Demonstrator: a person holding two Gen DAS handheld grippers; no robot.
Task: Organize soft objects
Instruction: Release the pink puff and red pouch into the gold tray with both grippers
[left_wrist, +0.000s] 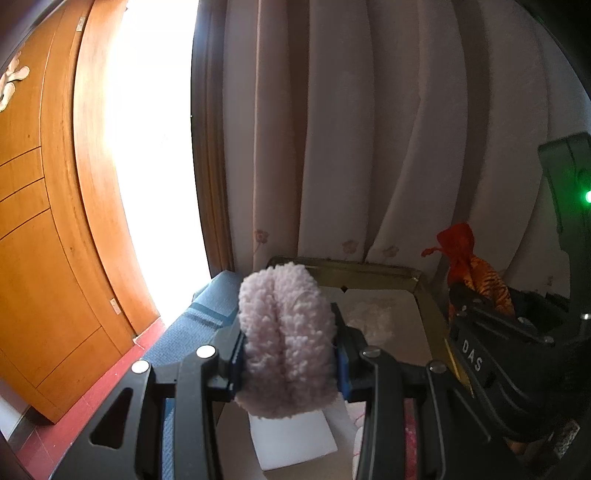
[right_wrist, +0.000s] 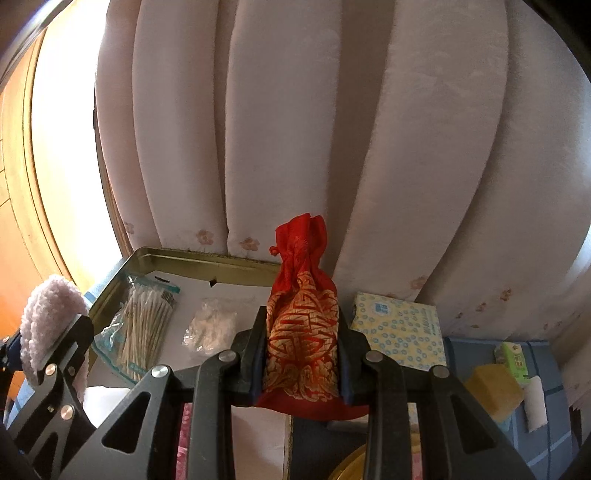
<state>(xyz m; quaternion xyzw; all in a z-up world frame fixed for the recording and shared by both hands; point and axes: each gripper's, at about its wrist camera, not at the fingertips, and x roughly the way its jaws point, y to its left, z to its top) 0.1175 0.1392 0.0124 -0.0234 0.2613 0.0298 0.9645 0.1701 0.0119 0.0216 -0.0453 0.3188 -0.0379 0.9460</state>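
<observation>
**Supervisor:** Report the scene, largest item first.

**Operator:** I see a pale pleated curtain (right_wrist: 280, 129) filling the background, with small flower motifs along its hem. To the left is a wooden door (left_wrist: 48, 221) beside a bright opening. Below the curtain sits a gold metal tray (right_wrist: 207, 260), its rear rim just in front of the curtain hem. The tray rests on a blue cloth surface (right_wrist: 476, 354).

**Supervisor:** Tray contents?

**Operator:** I see a clear bag of cotton swabs (right_wrist: 146, 325) at the left side of the tray and a small clear bag of white cotton (right_wrist: 210, 328) near the middle, apart from the swabs. To the right of the tray stands a patterned tissue pack (right_wrist: 400, 328). Farther right lie a yellow sponge (right_wrist: 493, 391), a small green packet (right_wrist: 514, 360) and a white roll (right_wrist: 535, 404).

**Supervisor:** Gripper status?

**Operator:** My left gripper (left_wrist: 288, 354) is pinching a fluffy pale-pink plush item (left_wrist: 286, 339), which bulges above and below the pads and is held over the tray's near end. My right gripper (right_wrist: 303, 365) is clamped on a red-and-gold drawstring pouch (right_wrist: 303, 325), held upright with its gathered neck on top, above the tray's right edge. In the right wrist view the left gripper sits at the far left.
</observation>
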